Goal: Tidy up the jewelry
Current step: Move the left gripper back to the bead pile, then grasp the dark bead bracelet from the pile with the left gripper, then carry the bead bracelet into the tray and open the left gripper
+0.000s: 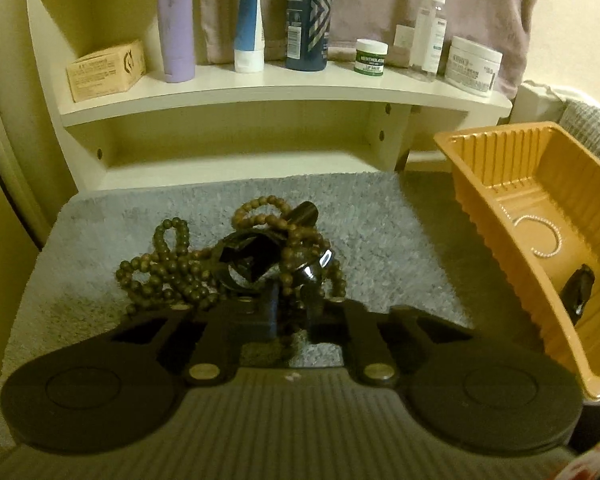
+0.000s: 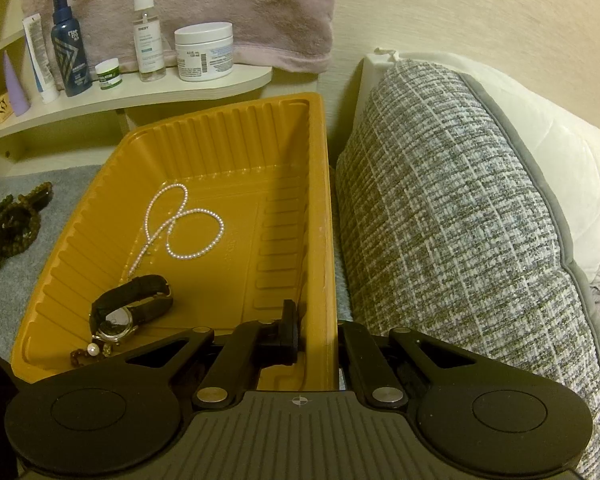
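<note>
Meanwhile we pinched the left gripper (image 1: pixel 290 312) shut on the brown bead necklace (image 1: pixel 172 268) heaped on the grey mat (image 1: pixel 380 240), while our right gripper (image 2: pixel 316 332) clamped the orange tray's (image 2: pixel 220 128) wall.

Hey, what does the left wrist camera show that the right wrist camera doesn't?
Only the left wrist view shows the left hand-held gripper, shut at the tangle of brown wooden bead strands with dark bangles on the grey fluffy mat; what its tips pinch is hidden.

Only the right wrist view shows the right hand-held gripper shut on the orange ribbed plastic tray's wall, the black-strap wristwatch, and the grey woven cushion.

Both show the tray, the white pearl necklace inside, the beads, and the shelf of toiletry bottles.
</note>
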